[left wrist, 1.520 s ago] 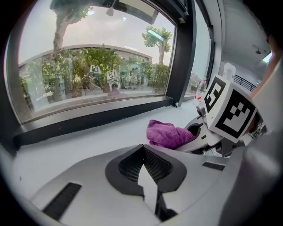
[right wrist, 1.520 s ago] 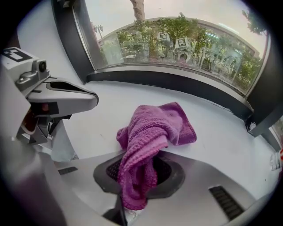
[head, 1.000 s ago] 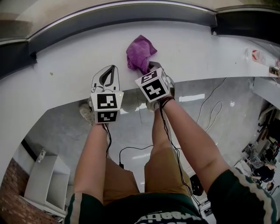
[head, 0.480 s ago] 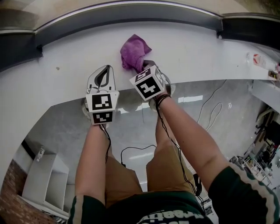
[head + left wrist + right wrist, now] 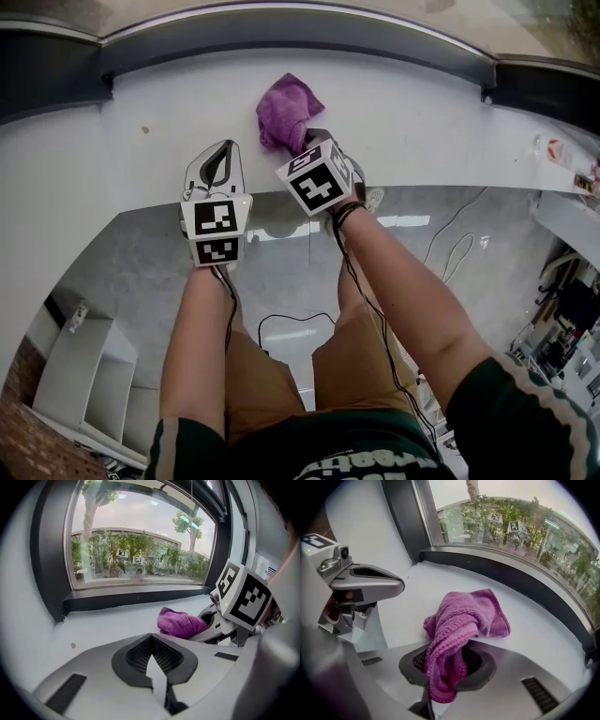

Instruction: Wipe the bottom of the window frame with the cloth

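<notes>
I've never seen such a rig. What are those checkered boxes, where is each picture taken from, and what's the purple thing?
No robot: a person holds a two-jaw gripper in each hand. The patterned cubes are parts of the grippers. One picture comes from a camera on the person's head, looking down along the arms; the other two from cameras riding on each gripper, looking along its jaws. The surface is a white window sill below a dark window frame. The right gripper is shut on a purple cloth that lies on the sill. The left gripper is shut, holding nothing.
</notes>
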